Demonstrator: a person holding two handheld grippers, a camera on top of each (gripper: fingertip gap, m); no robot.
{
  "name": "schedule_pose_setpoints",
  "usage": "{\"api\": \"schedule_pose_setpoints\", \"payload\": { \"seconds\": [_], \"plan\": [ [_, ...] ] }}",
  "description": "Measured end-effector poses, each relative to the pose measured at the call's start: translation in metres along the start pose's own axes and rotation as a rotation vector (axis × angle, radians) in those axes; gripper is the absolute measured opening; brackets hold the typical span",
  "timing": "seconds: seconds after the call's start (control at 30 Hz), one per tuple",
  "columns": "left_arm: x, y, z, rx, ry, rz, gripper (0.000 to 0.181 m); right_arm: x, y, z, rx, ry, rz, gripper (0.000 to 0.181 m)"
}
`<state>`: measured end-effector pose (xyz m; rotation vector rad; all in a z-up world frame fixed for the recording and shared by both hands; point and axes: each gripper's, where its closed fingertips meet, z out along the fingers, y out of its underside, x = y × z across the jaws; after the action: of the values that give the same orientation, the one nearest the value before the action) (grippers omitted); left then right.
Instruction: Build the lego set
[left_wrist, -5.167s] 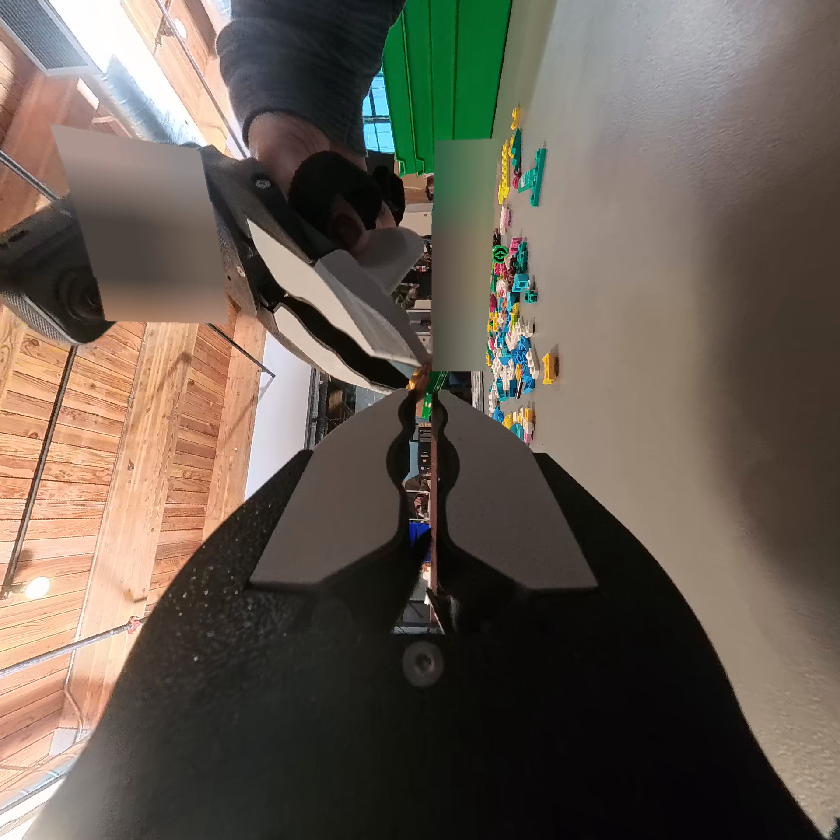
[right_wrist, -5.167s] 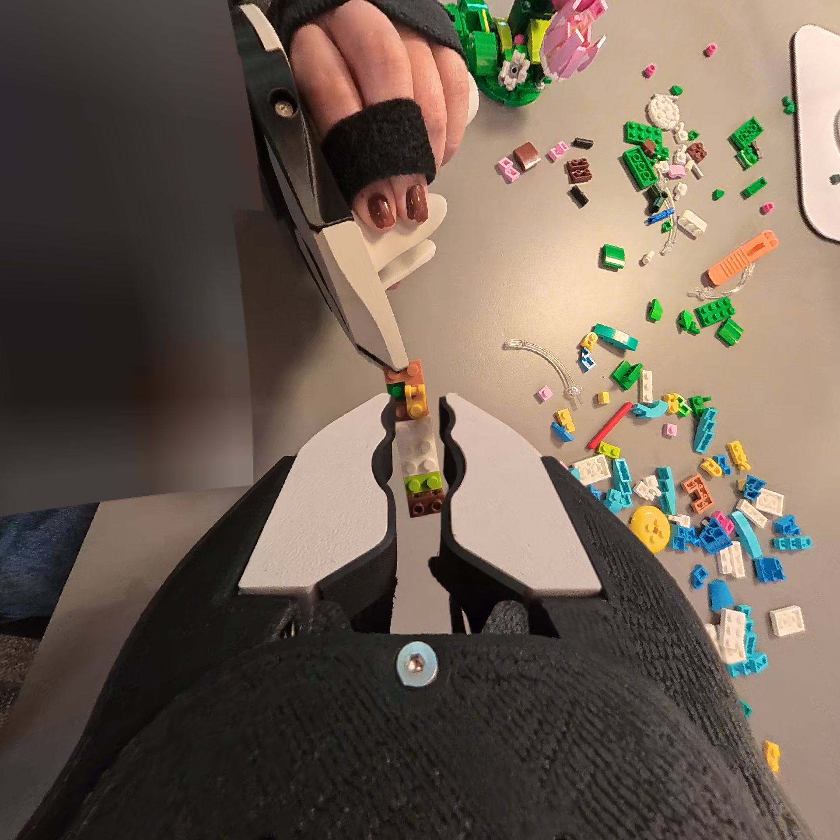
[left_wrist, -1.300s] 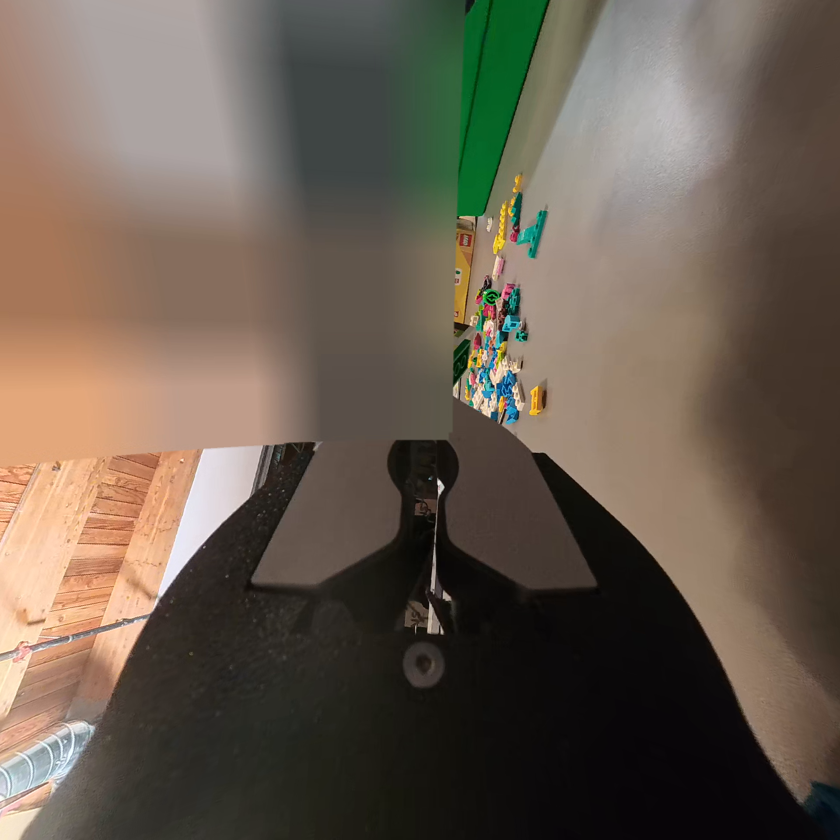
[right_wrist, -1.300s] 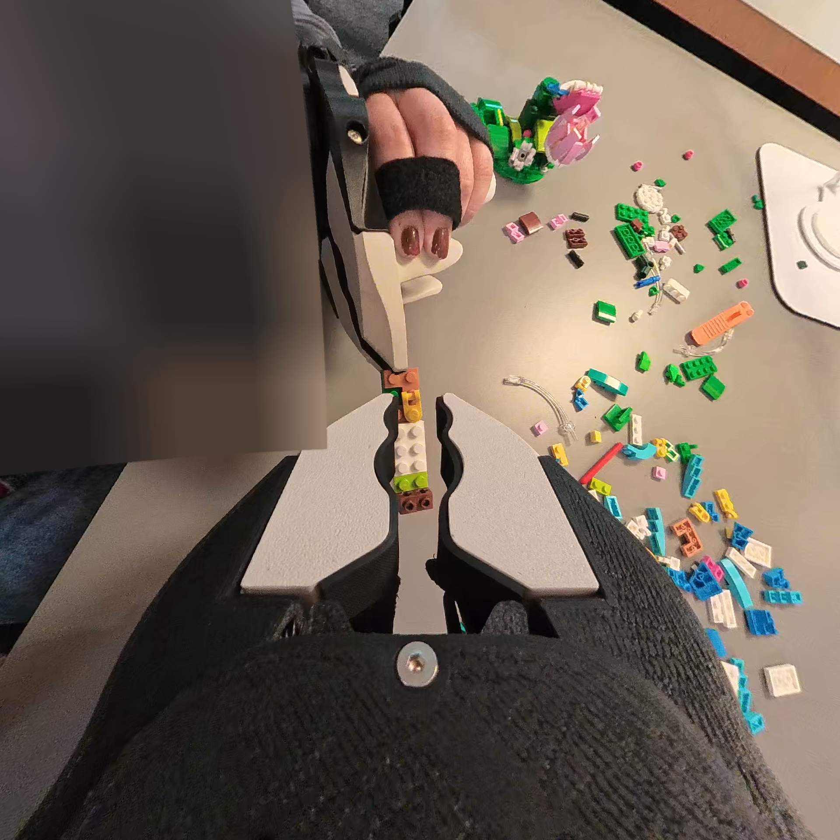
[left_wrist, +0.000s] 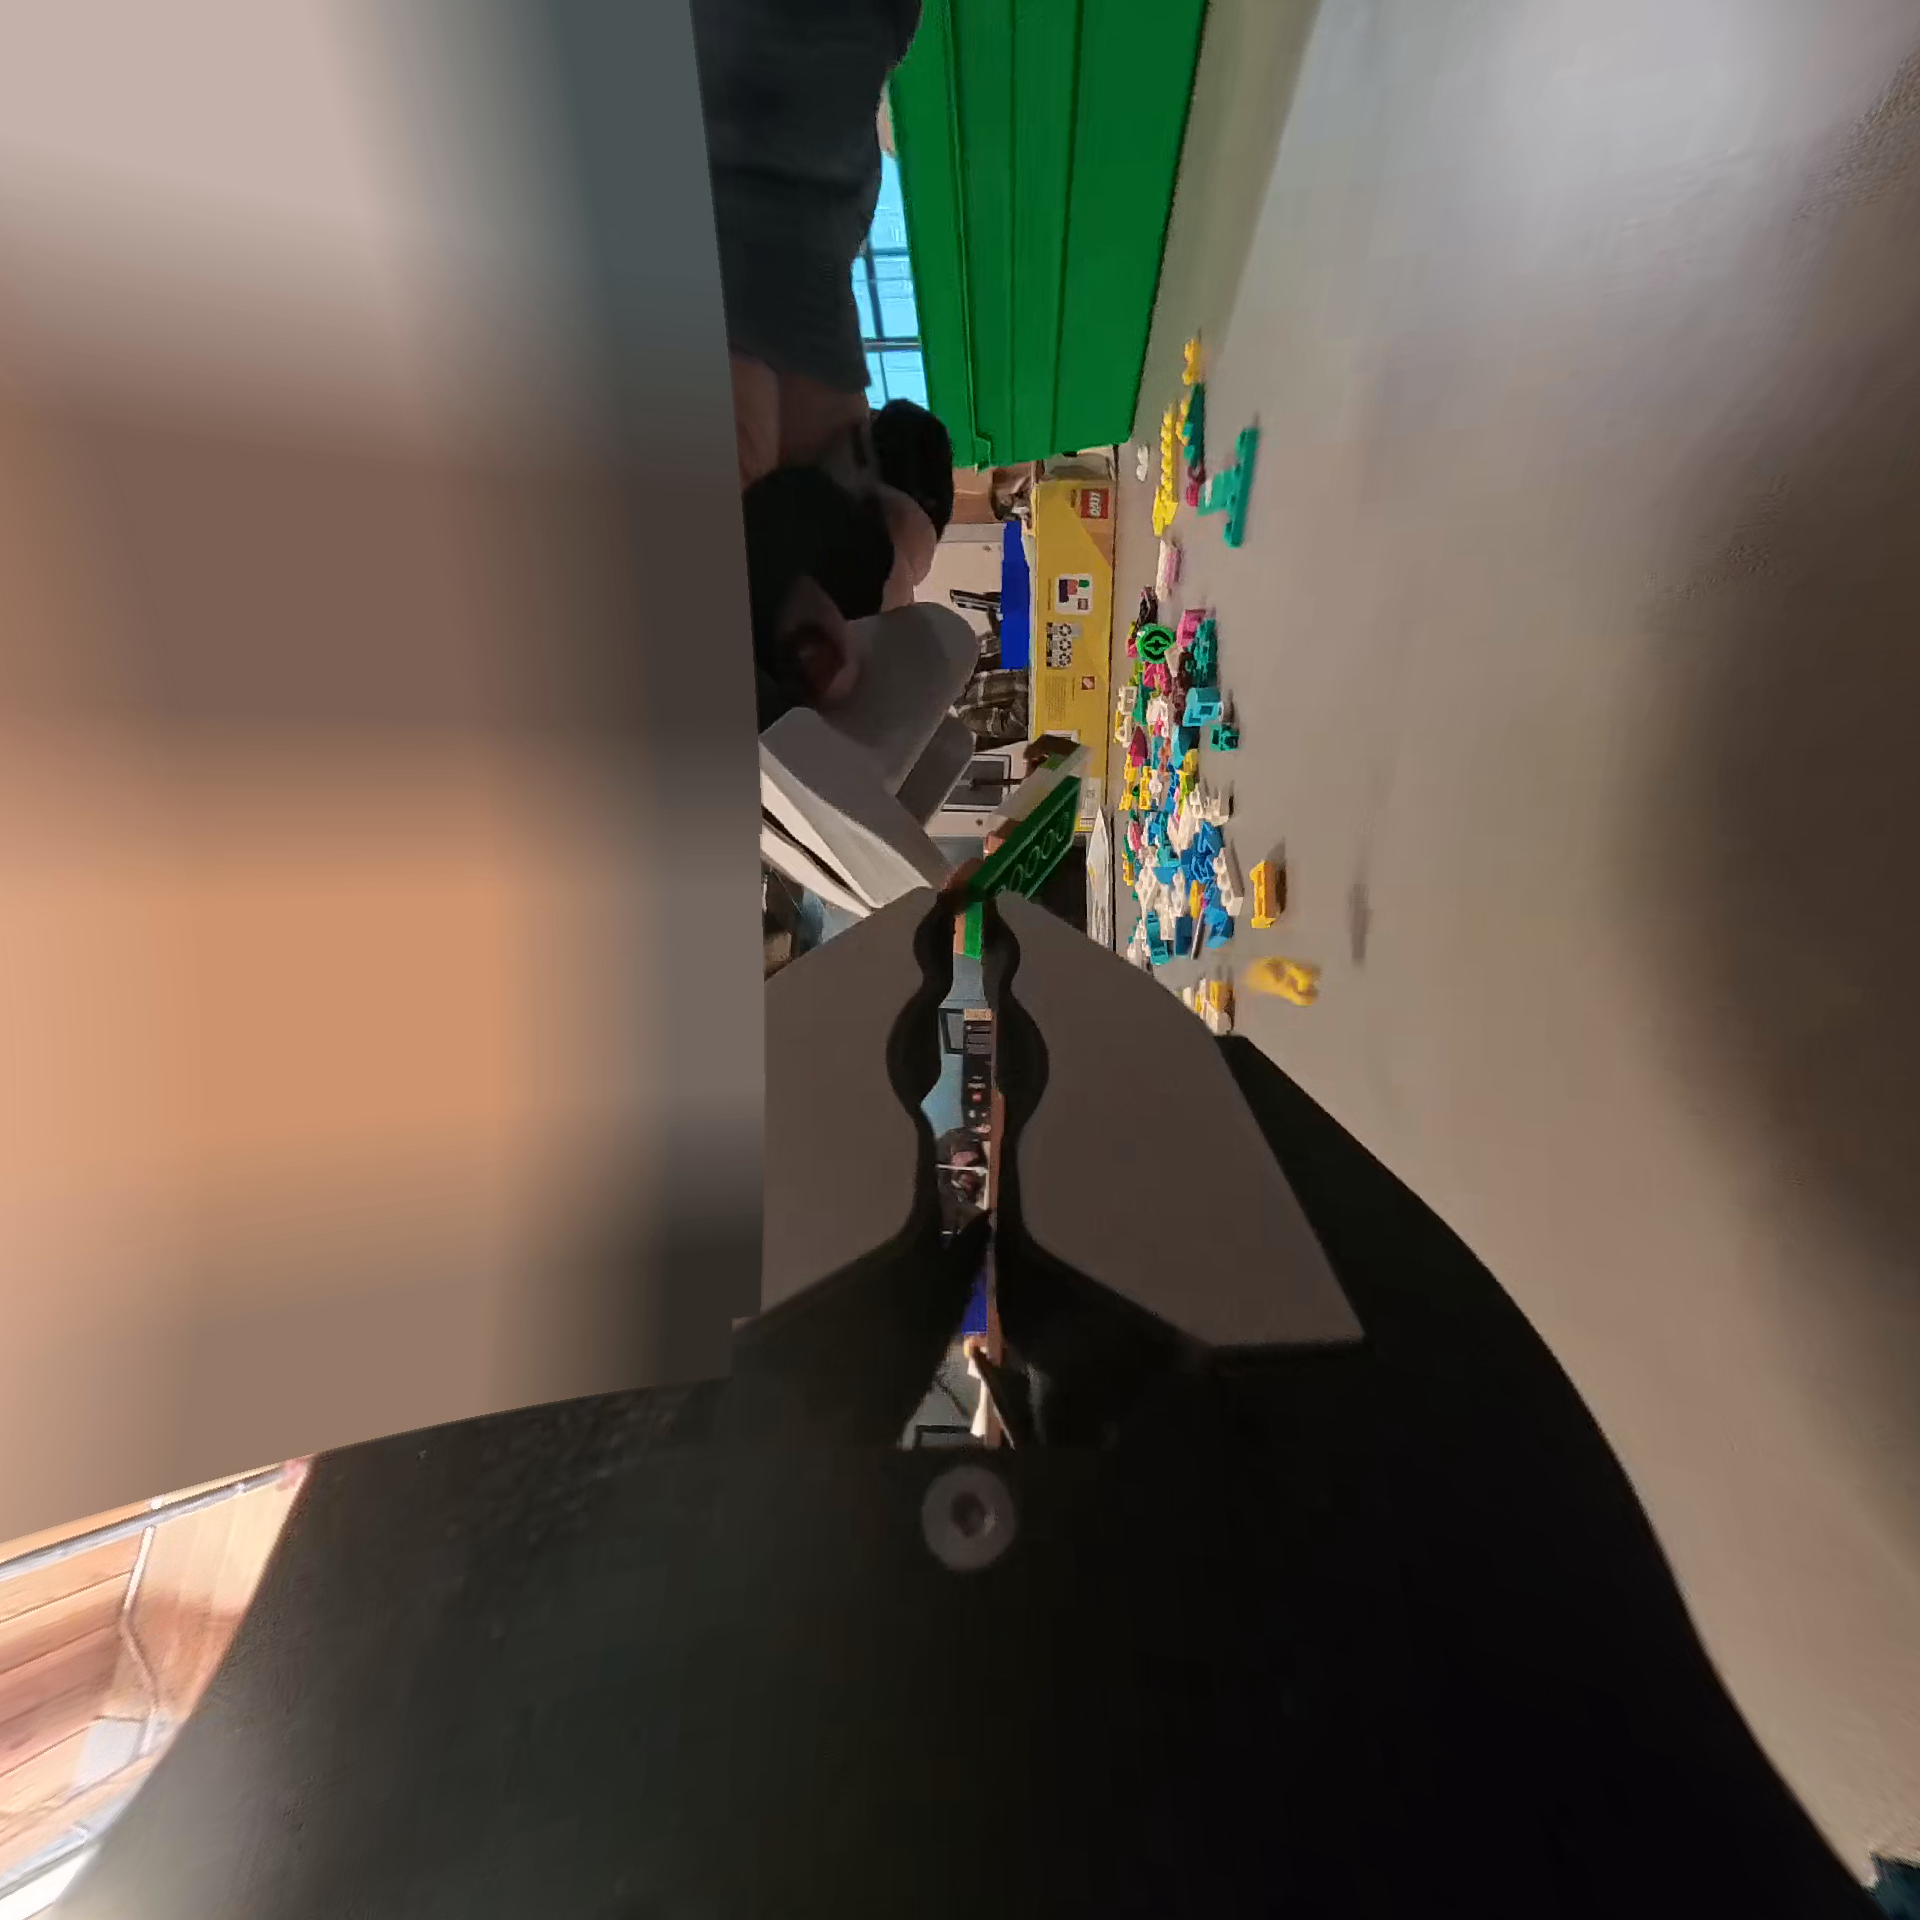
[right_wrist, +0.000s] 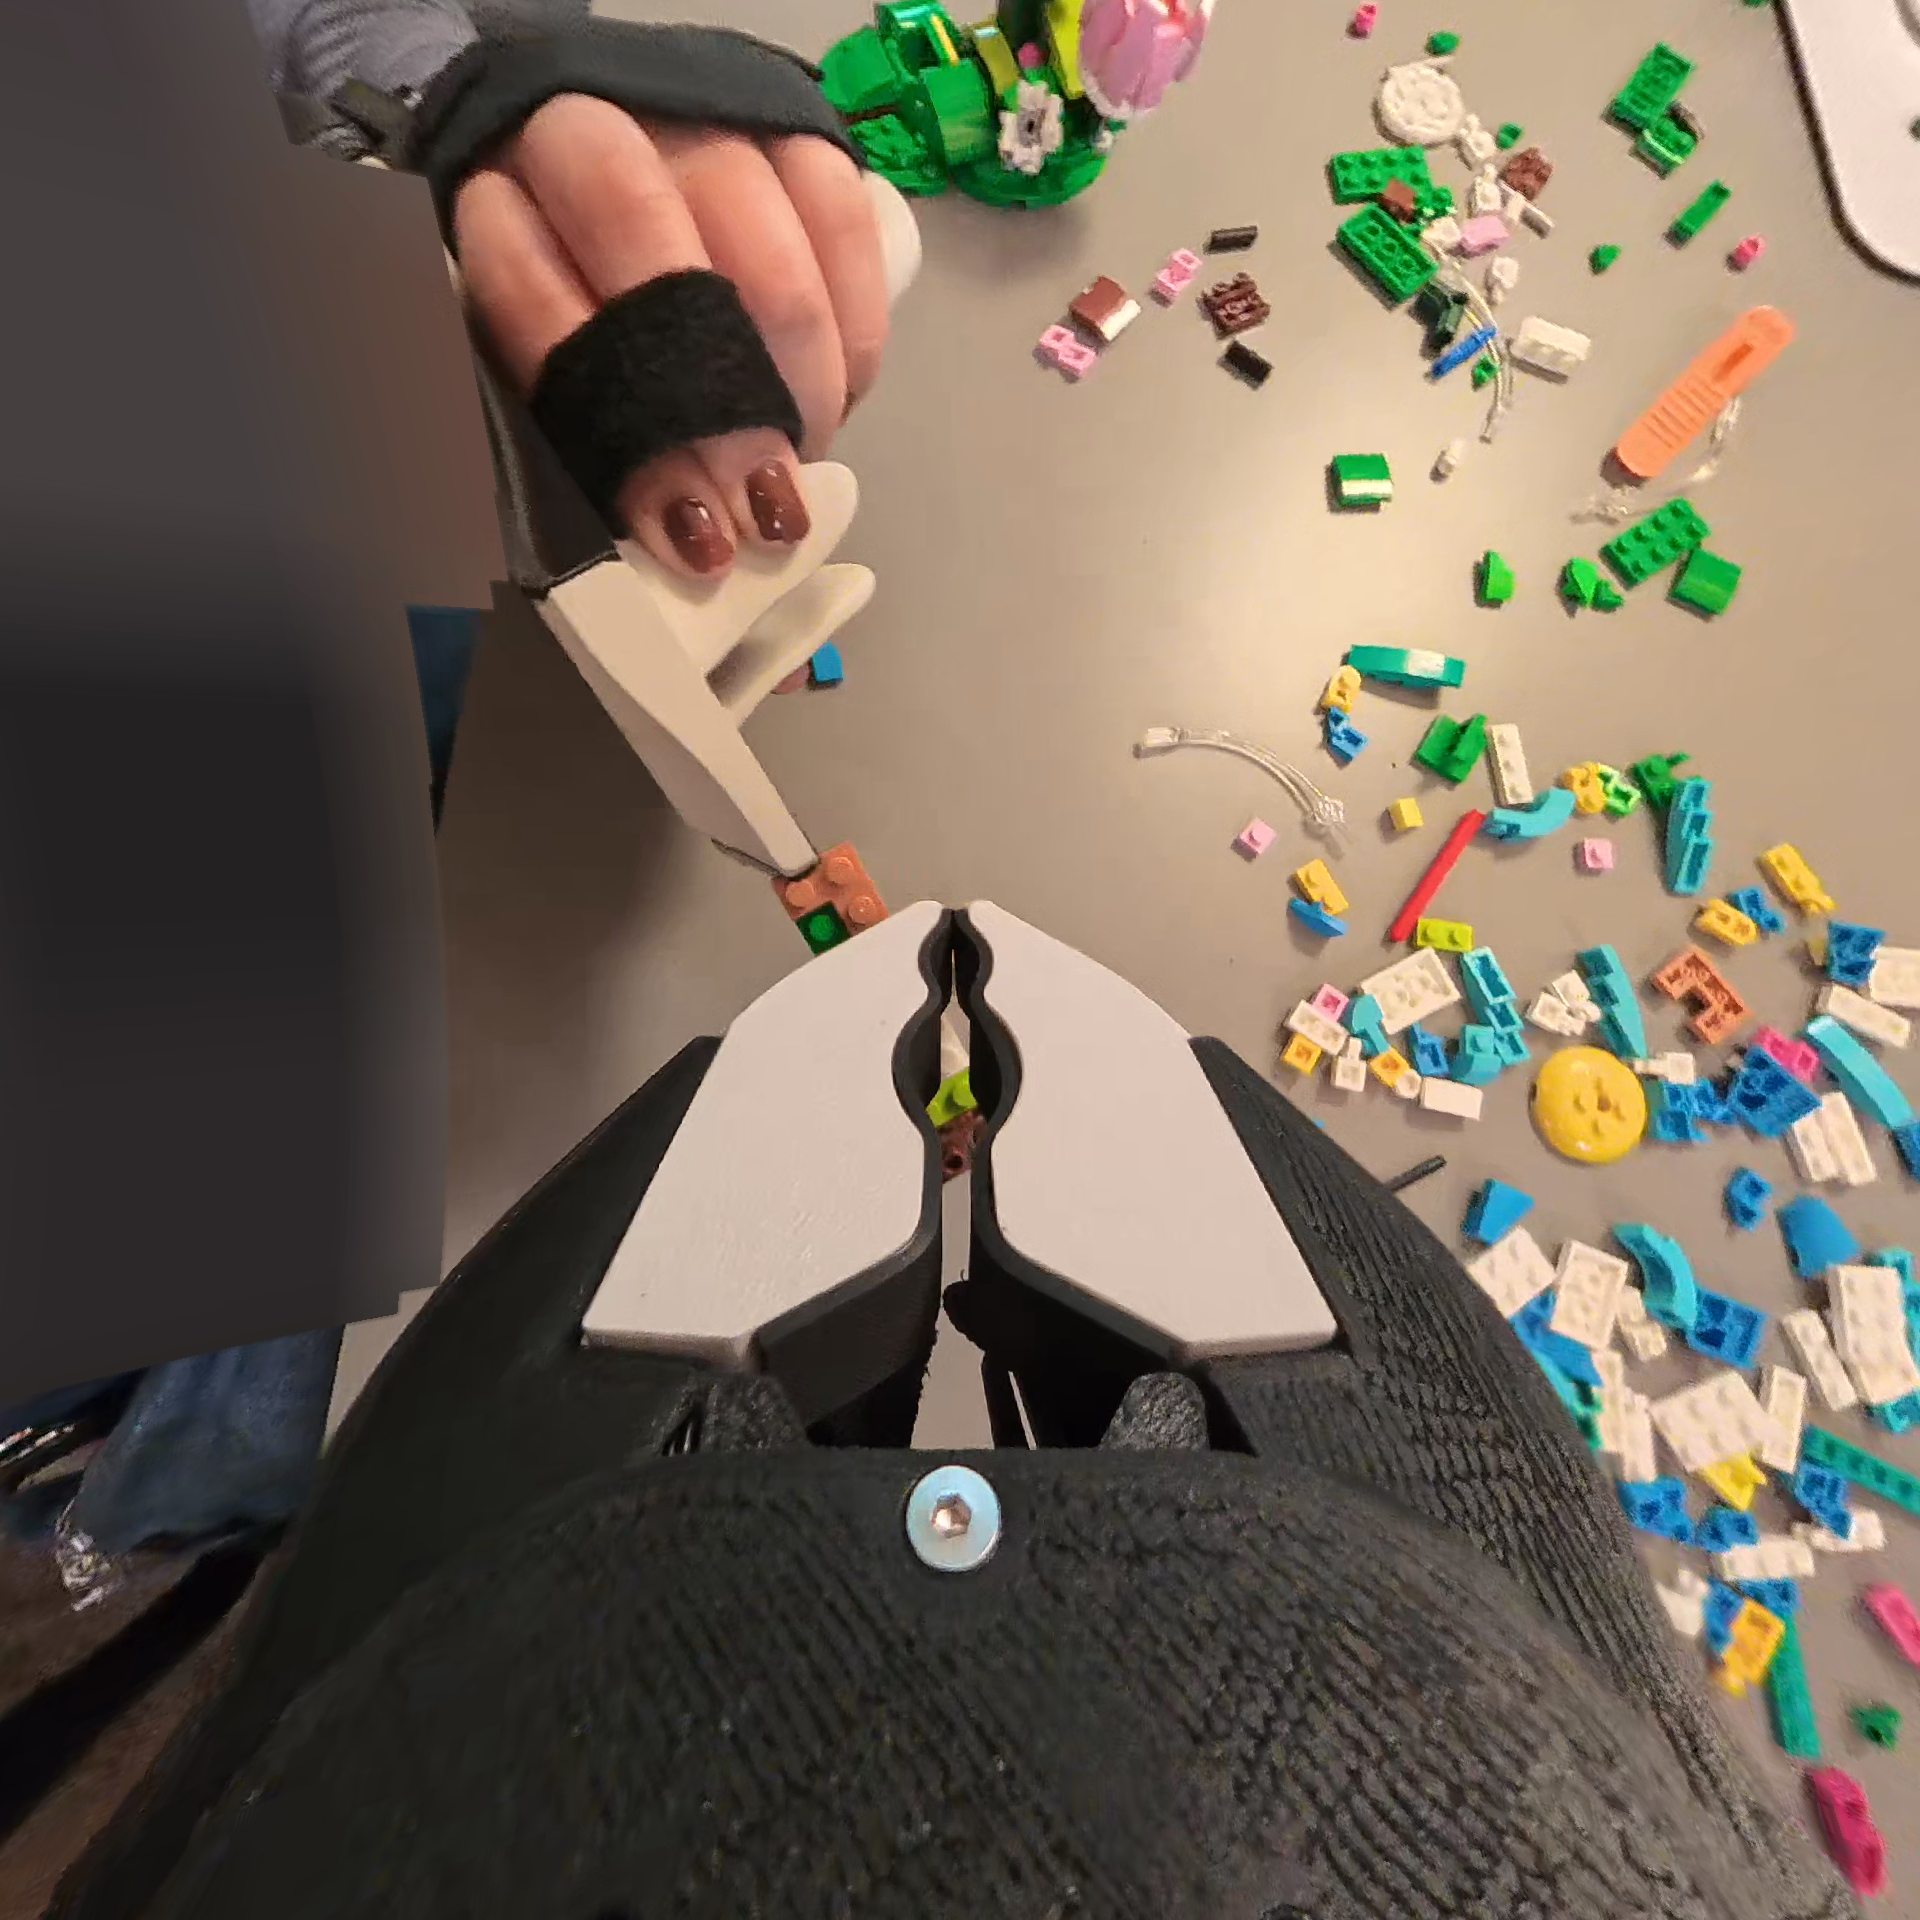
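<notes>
A small strip of stacked bricks (right_wrist: 831, 894), orange-brown and green at its far end, runs under my right gripper (right_wrist: 954, 914). Its lime and brown end (right_wrist: 954, 1107) shows in the narrow gap between the right jaws, which are nearly touching. The left gripper (right_wrist: 790, 860) comes in from the upper left and pinches the orange-brown end. In the left wrist view my left gripper (left_wrist: 971, 925) is shut on the strip seen edge-on, and a green studded plate (left_wrist: 1023, 852) sticks out past the tips. The right gripper's grey fingers (left_wrist: 847, 821) meet it from the left.
Many loose bricks (right_wrist: 1558, 1039) lie on the grey table (right_wrist: 1039, 623) to the right, with a yellow round piece (right_wrist: 1590, 1101) and an orange brick separator (right_wrist: 1704, 390). A green and pink flower model (right_wrist: 987, 104) stands behind. A green bin (left_wrist: 1039, 208) and yellow box (left_wrist: 1070, 603) stand beyond.
My right jaws have closed much narrower on the strip. The strip has turned from straight ahead to slanting up-left, and the left gripper has shifted left and tilted with it.
</notes>
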<state>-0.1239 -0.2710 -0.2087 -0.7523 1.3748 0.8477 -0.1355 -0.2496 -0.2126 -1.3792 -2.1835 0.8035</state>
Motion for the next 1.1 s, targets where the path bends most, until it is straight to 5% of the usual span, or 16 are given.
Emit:
{"api": "schedule_pose_setpoints", "payload": {
  "seconds": [0.03,0.27,0.4,0.47,0.7,1.1],
  "plan": [
    [0.001,0.0,0.0,-0.003,0.002,0.015,0.005,0.001,0.002,0.0,-0.003,0.007,0.008,0.0],
    [0.005,0.004,0.001,-0.019,0.024,0.003,0.004,0.011,0.002,-0.013,0.059,0.059,0.01,0.0],
    [-0.01,0.053,0.004,-0.209,-0.018,-0.294,0.004,0.026,0.003,-0.024,0.095,0.191,-0.027,0.0],
    [-0.015,0.075,-0.001,-0.264,-0.051,-0.406,0.004,0.013,0.001,-0.023,0.132,0.125,-0.039,0.0],
    [-0.015,0.077,-0.001,-0.276,-0.057,-0.392,0.004,-0.031,0.016,0.037,0.053,-0.083,-0.02,0.009],
    [-0.012,0.077,-0.001,-0.282,-0.039,-0.387,0.005,-0.035,0.019,0.083,-0.018,0.015,0.099,0.017]
  ]
}}
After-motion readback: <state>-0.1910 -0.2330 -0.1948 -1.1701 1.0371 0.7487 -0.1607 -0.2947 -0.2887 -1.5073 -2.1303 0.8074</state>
